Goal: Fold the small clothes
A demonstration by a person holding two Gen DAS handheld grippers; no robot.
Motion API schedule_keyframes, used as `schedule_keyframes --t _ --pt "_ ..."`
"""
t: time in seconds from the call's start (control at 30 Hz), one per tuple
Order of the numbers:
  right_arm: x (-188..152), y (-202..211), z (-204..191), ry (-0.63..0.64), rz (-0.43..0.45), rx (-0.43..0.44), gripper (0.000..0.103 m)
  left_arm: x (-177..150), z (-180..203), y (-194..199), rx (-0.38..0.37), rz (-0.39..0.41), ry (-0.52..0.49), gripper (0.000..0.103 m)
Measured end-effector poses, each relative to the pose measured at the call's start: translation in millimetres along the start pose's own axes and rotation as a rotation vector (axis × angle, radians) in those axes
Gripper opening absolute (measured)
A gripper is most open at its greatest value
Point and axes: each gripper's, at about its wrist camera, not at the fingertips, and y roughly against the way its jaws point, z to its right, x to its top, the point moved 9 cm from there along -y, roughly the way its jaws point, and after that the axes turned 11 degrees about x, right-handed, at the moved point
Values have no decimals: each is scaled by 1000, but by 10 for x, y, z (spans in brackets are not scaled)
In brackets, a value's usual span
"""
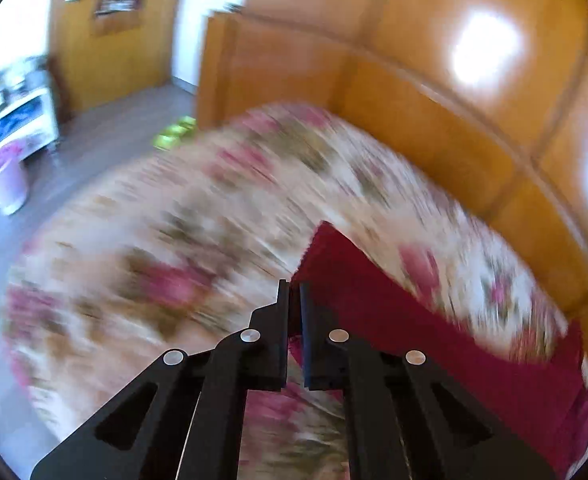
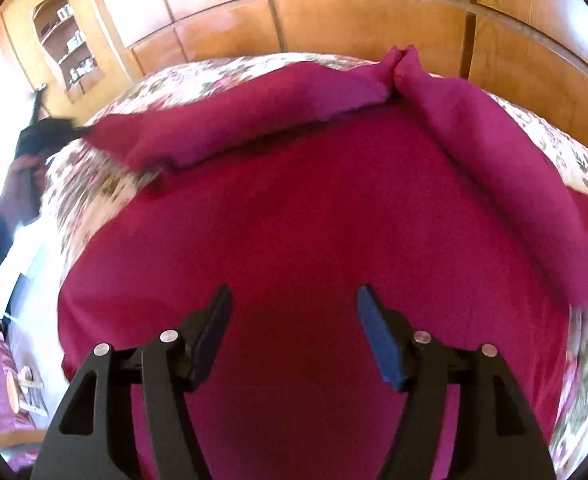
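Note:
A magenta garment [image 2: 301,216] lies spread on the floral bedcover [image 2: 94,184], with its two sleeves folded inward across the top. My left gripper [image 1: 294,286] is shut on the end of one sleeve [image 1: 373,296], and the red cloth runs off to the right from its tips. The right wrist view shows that same gripper [image 2: 46,132] at the far left, holding the sleeve tip in a person's hand. My right gripper [image 2: 294,300] hovers open over the middle of the garment's body, with nothing between its fingers. The left wrist view is motion-blurred.
Wooden wardrobe panels [image 2: 373,20] rise behind the bed. On the floor to the left stand a pink bucket [image 1: 6,184] and a white cabinet [image 1: 18,120], and something green [image 1: 174,132] lies at the bed's corner. An open shelf [image 2: 70,52] sits at the back left.

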Motion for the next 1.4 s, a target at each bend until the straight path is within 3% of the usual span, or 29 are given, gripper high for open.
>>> schedule_keyframes --t 0.13,0.3,0.47,0.53,0.63,0.73,0.77,0.8,0.93,1.03,1.17,1.3,1.4 --pt "380 -326 110 26 0 -26 64 238 -505 155 84 42 52 3" --pt "911 -666 101 82 22 -80 63 235 -748 261 149 76 50 2" --pt "1064 -945 274 22 15 -145 64 -78 -708 -28 230 -35 -42 2" --pt "1005 -873 245 30 18 -147 65 -197 -724 -69 317 -43 -98 4" --pt "853 -635 214 36 31 -128 67 -367 -869 -91 371 -92 -67 21" --pt "675 -258 252 19 60 -106 67 -460 -882 113 360 -40 -40 47" --pt "596 -77 313 4 77 -106 67 -489 -847 197 347 -20 -42 57" --pt "536 79 380 -10 94 -114 67 -527 -786 306 319 5 -43 59" --pt "321 762 934 -136 171 -192 67 -778 -338 680 196 64 -123 59" --pt "11 1389 1664 -310 241 -298 66 -1080 124 939 65 70 -200 59" --pt "-307 1922 2611 -518 303 -448 64 -1547 698 1241 -96 43 -280 59" --pt "-441 2082 3369 -643 289 -544 62 -1992 1235 1521 -236 3 -360 59" --pt "-372 1961 3626 -658 254 -565 63 -2282 1519 1673 -304 -30 -412 59"
